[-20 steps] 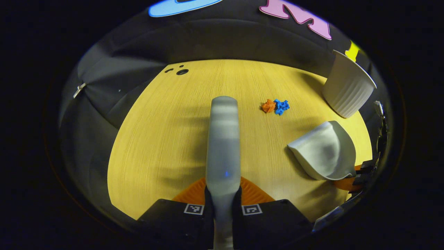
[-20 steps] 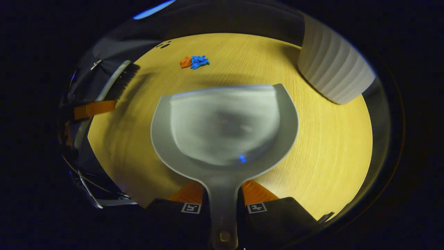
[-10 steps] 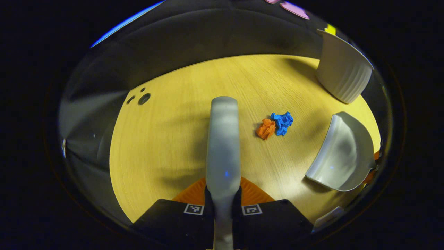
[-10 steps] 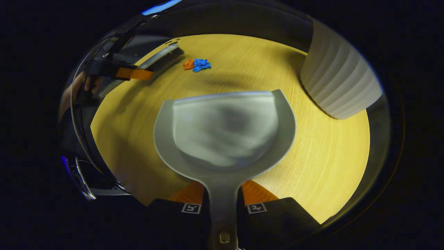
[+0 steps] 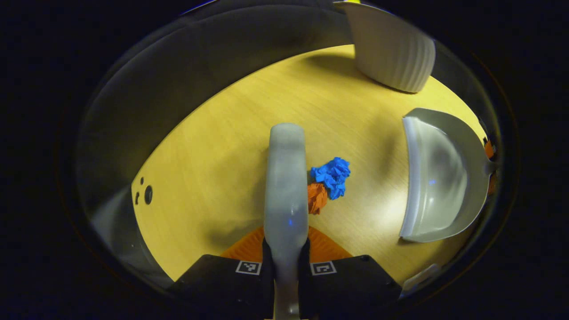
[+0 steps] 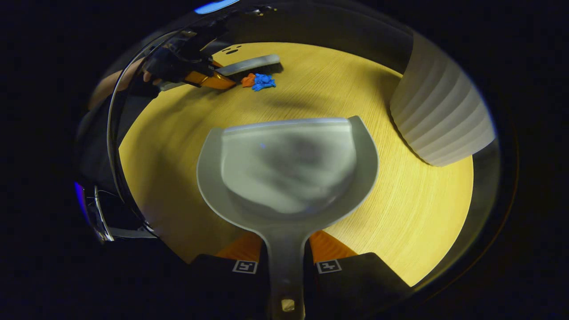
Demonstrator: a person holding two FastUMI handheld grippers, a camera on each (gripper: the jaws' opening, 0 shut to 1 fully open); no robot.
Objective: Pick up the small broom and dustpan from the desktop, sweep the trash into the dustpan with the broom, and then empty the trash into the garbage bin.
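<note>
My left gripper (image 5: pixel 286 255) is shut on the grey broom (image 5: pixel 286 186), whose back runs straight up the middle of the left gripper view. Right beside its right edge lie a crumpled blue paper (image 5: pixel 332 176) and an orange paper (image 5: pixel 316 198) on the wooden desktop (image 5: pixel 213 169). The grey dustpan (image 5: pixel 440 178) stands to their right, its mouth facing them. In the right gripper view my right gripper (image 6: pixel 286 262) is shut on the dustpan's handle, the pan (image 6: pixel 289 169) spreading out in front. Far off there, the broom (image 6: pixel 249 64) and left gripper (image 6: pixel 209 80) sit by the papers (image 6: pixel 260 82).
A white ribbed garbage bin (image 5: pixel 391 49) stands at the desk's far end, close on the right of the dustpan (image 6: pixel 444 120). Small dark holes (image 5: pixel 146 194) mark the desktop's left side. A hand (image 6: pixel 129 80) holds the left gripper. Dark cloth surrounds the desk.
The broom has swung toward the papers and now sits right beside them. The dustpan has turned its mouth toward the trash. The bin has shifted toward the top of the left gripper view.
</note>
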